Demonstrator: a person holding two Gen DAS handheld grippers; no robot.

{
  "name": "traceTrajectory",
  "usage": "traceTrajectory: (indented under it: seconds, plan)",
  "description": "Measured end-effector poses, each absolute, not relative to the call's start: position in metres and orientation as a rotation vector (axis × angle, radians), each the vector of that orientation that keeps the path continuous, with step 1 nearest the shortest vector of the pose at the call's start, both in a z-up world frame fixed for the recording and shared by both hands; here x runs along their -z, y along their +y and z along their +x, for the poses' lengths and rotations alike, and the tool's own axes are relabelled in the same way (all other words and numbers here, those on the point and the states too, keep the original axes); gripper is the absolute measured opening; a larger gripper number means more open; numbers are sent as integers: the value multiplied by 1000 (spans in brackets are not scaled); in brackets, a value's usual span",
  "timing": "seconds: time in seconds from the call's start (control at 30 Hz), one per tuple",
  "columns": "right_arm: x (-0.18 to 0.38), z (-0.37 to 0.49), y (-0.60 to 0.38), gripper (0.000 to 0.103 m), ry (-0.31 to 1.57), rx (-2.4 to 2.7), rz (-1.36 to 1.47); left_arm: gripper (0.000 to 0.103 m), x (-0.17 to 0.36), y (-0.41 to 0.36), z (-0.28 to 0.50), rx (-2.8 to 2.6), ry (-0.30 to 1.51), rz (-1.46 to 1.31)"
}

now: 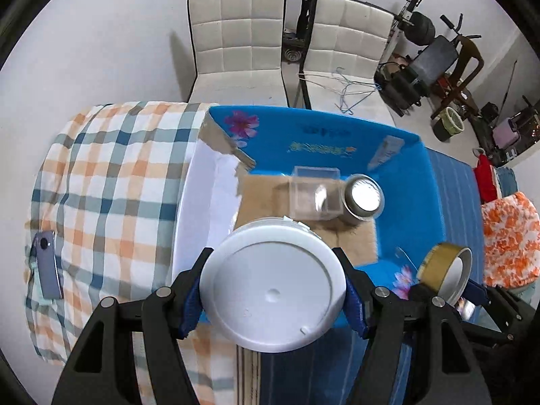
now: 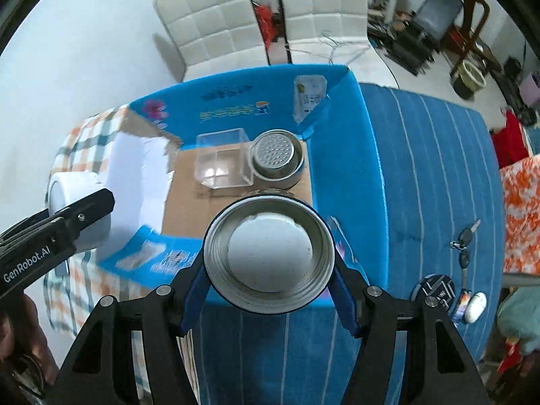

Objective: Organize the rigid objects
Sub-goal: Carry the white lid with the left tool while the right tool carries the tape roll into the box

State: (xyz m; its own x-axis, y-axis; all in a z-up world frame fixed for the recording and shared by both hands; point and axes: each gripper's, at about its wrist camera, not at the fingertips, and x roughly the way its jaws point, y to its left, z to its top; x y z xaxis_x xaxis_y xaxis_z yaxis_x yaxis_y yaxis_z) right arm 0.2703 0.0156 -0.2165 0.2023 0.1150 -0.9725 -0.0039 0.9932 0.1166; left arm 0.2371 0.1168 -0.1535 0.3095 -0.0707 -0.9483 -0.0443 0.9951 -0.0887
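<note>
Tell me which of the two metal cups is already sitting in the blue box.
The perforated metal cup, beside the clear box on the cardboard floor. The other cup is plain-bottomed and held in the right gripper above the box's near edge.

Two chairs (image 1: 236,44), one blue box (image 2: 344,155), one clear cube (image 2: 224,160), two metal cups (image 2: 275,160), one phone (image 1: 47,263).

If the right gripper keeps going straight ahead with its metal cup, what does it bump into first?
Probably the cardboard floor of the blue box, just short of the metal strainer and clear plastic box. Depth is hard to judge.
</note>
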Motion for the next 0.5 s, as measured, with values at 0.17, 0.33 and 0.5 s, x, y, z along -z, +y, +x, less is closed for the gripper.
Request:
traceTrajectory:
  seconds: [0.17,0.33,0.5]
  plan:
    - [259,304,12,67,1431,-32,135,65,196,119,285,51,1345,-114]
    - [296,322,13,67,1480,9,141,65,236,122,319,56,1424,-111]
    - [328,333,13,67,1539,24,155,65,262,122,341,58,1475,-110]
